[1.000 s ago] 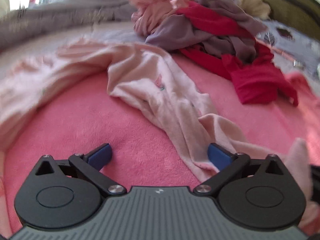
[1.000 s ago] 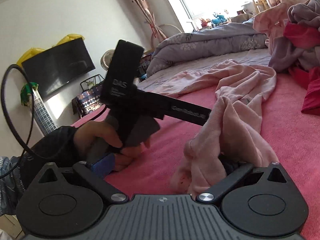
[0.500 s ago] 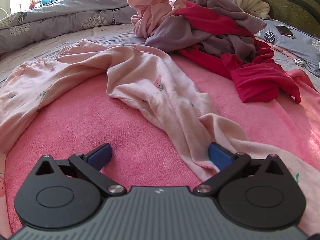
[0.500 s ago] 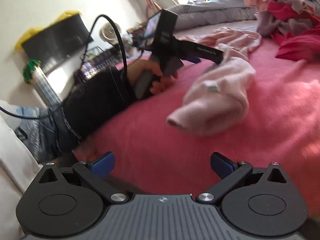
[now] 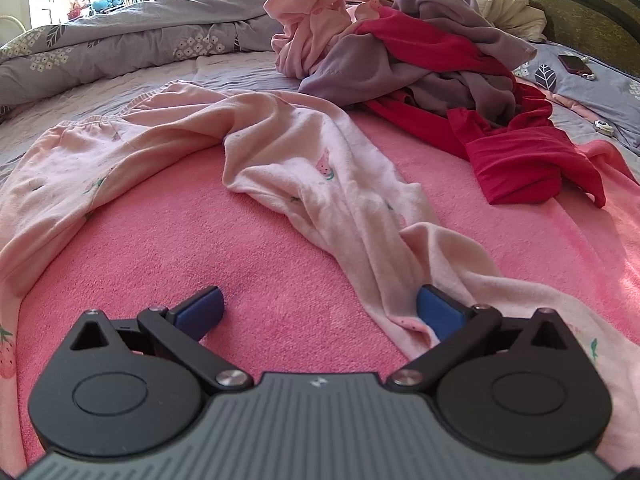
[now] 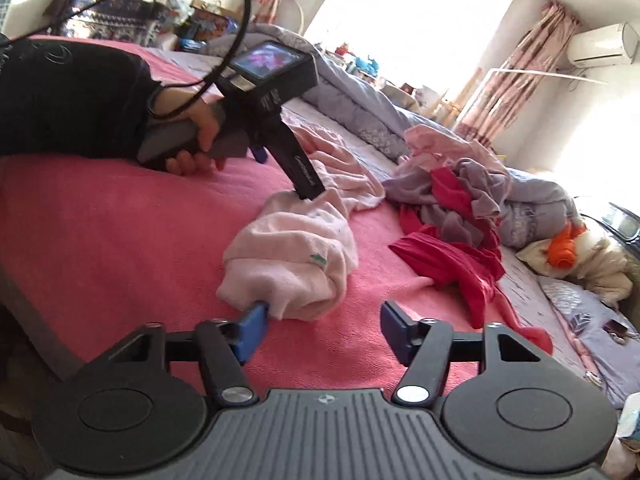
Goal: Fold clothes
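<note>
Nearest me, the right gripper hangs low over the pink blanket, its blue pads spread wide with nothing between them. Its left pad sits just against the bunched end of the pale pink pyjama trousers, which lie at about eleven o'clock from it; whether pad and cloth actually touch I cannot tell.

The left gripper is likewise spread open and holds nothing. In its own view the same trousers run from its right pad at four o'clock, up and away toward eleven o'clock, where the waistband end spreads out at the blanket's far edge. The cloth is rumpled and twisted along its length, not flat.

From the right-hand view, the person's hand and dark sleeve rest on the blanket at ten o'clock, and the tip of that left gripper reaches the trousers just past the bunch.

Farther off, at one o'clock, a heap of red, mauve and pink clothes sits tangled, with the grey quilt beyond it.

My reading: the trousers are the garment being dealt with, and they are at the laying-out stage, not yet a tidy fold. Both tools look poised to take hold near the leg end. The next move would want each gripper to close on a single edge of cloth, well apart, so the twist can be pulled flat.
</note>
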Tool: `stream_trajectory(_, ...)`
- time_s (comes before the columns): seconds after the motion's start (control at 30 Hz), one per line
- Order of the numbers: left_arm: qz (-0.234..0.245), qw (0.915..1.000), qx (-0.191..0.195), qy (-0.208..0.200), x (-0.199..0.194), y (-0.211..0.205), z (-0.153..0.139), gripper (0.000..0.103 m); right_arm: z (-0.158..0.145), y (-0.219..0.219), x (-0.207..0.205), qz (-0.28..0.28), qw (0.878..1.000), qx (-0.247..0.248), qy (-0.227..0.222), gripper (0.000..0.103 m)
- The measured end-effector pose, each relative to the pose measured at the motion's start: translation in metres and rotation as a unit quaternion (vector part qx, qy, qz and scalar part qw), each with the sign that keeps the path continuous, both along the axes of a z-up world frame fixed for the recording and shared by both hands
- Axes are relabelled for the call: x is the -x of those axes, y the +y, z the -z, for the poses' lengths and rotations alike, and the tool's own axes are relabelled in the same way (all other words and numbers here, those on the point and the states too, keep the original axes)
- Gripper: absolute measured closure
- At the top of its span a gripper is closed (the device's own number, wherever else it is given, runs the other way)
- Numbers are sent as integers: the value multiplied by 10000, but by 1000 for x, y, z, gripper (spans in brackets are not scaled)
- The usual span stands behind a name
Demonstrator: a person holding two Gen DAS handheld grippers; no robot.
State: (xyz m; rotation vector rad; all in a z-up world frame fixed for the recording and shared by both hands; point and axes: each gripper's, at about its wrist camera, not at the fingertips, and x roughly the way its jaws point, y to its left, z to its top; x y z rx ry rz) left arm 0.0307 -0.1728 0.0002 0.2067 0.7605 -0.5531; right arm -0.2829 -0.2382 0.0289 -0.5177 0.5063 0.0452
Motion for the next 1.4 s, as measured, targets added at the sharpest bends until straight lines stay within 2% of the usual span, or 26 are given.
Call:
stream_trajectory(0.17, -61, 10000, -18, 18, 2, 3, -2, 0, 5, 6, -16, -142, 9997, -201, -19, 50)
stream_trajectory(0.23, -179, 9998, -30, 41, 6, 8, -6, 0, 4, 6, -24, -105, 9992, -380, -16, 69)
stream_trajectory(0.3, -338, 9994, -22, 47, 16, 19, -12, 1, 3, 5, -36, -145, 9976, -681, 39, 82)
stream_trajectory(0.43, -284, 9986, 64, -439, 65, 48, -32, 2, -3, 4, -63, -210, 9934, -1127, 46, 87)
stream_trajectory(0.47, -216, 9983, 104, -525, 78, 54, -36, 2, -6, 2, -70, -229, 9910, -1319, 81, 87)
stream_trajectory(0.53, 99, 9986, 262, -447, 100, 61, -40, 1, -12, -3, -81, -258, 9851, -1693, 140, 88)
stream_trajectory(0.6, 339, 9984, 315, -336, 113, 58, -39, 1, -15, -6, -87, -213, 9827, -1835, 160, 88)
stream_trajectory(0.63, 363, 9985, 208, -362, 113, 52, -35, 1, -16, -6, -86, -216, 9827, -1830, 161, 88)
stream_trajectory(0.7, 227, 9987, -168, -424, 108, 34, -22, 1, -17, -6, -80, -239, 9838, -1767, 179, 88)
stream_trajectory(0.77, 73, 9986, -354, -377, 98, 21, -10, 0, -17, -9, -71, -176, 9845, -1735, 189, 87)
stream_trajectory(0.83, 31, 9992, -246, -324, 91, 19, -10, 0, -19, -14, -62, -108, 9854, -1691, 162, 80)
stream_trajectory(0.9, 34, 9991, -252, -328, 88, 16, -7, 0, -20, -20, -55, -36, 9851, -1707, 191, 78)
stream_trajectory(1.03, 46, 9989, -282, -366, 90, 15, -5, 0, -15, -17, -49, -14, 9869, -1583, 322, 78)
stream_trajectory(1.27, 54, 9991, -269, -336, 88, 16, -5, 0, -3, 17, -62, 84, 9964, -832, 147, 78)
stream_trajectory(1.33, 52, 9990, -271, -349, 88, 15, -4, 0, 3, 18, -71, 35, 9960, -874, 195, 78)
stream_trajectory(1.4, 45, 9990, -278, -358, 89, 15, -4, 0, 7, 19, -79, 54, 9960, -872, 206, 82)
